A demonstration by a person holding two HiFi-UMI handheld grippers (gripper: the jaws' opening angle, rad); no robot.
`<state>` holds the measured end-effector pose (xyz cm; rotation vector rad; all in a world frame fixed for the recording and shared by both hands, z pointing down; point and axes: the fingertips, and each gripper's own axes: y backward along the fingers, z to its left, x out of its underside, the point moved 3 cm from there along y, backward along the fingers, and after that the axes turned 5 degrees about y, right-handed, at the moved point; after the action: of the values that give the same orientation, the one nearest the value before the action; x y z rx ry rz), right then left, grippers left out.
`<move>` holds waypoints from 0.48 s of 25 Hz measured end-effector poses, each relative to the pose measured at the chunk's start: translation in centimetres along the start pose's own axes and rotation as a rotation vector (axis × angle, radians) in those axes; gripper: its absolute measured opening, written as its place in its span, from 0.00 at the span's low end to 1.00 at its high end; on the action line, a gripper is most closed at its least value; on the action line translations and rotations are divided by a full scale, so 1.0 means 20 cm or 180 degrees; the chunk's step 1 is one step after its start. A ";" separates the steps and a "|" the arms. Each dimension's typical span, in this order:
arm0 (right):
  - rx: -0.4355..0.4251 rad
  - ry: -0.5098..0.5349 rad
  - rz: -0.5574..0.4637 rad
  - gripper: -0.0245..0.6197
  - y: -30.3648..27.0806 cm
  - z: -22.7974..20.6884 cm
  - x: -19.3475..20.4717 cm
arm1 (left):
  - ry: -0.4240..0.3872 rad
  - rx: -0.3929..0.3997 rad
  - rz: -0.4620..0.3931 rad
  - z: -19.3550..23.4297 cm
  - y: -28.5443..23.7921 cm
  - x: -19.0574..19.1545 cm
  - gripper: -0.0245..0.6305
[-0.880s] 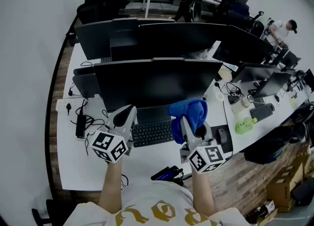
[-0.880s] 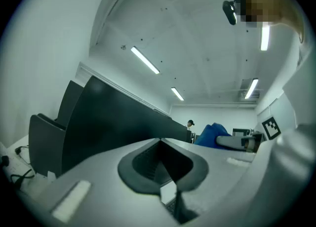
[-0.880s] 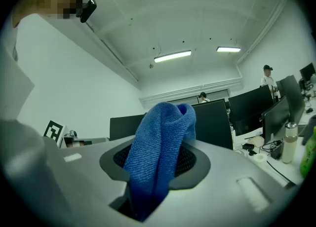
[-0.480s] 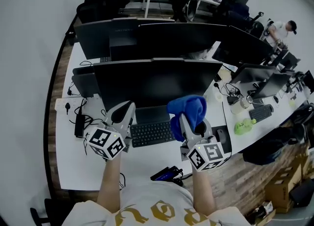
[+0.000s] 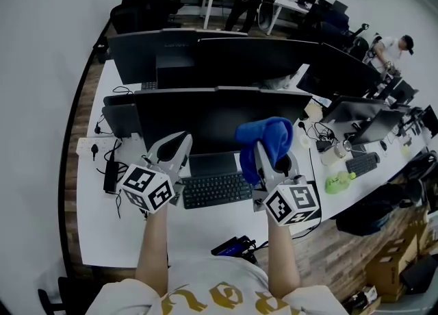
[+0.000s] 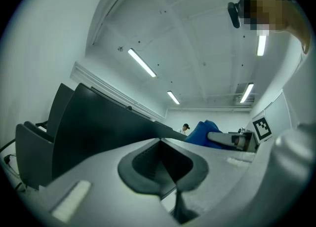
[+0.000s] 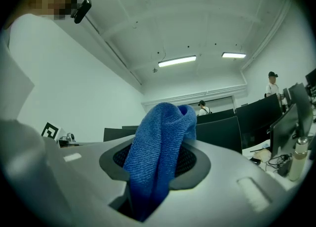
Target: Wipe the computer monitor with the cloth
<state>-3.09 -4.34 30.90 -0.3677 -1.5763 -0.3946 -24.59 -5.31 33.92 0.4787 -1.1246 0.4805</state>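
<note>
Here, a white desk [image 5: 96, 228] is seen bearing a dark monitor [image 5: 219, 118] and a keyboard [image 5: 215, 189]. Before the screen, the blue cloth [image 5: 267, 141] is clamped in the right gripper [image 5: 263, 163]; the left gripper [image 5: 175, 149] is closed on nothing.

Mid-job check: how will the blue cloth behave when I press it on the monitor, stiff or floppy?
Likely floppy: the cloth droops in folds over the right tool. Probably light, since a pinch at one end holds it. Its knit looks textured, so it should drag on the monitor rather than slip.
</note>
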 end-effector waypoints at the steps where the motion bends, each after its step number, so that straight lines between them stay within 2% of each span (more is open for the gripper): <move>1: 0.0005 0.0013 -0.0031 0.31 -0.02 0.00 -0.02 | -0.0015 0.0000 0.0011 0.00 -0.01 -0.01 0.04; 7: 0.0035 0.0089 -0.0196 0.31 -0.13 -0.02 -0.13 | -0.0174 -0.0015 0.0083 0.02 -0.10 -0.06 0.04; 12: 0.0066 0.0079 -0.0339 0.31 -0.21 -0.04 -0.20 | -0.0192 -0.0015 0.0081 0.04 -0.14 -0.08 0.04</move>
<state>-4.24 -8.41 26.83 -0.2627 -1.5788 -0.4629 -24.17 -8.24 32.41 0.4778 -1.1907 0.4884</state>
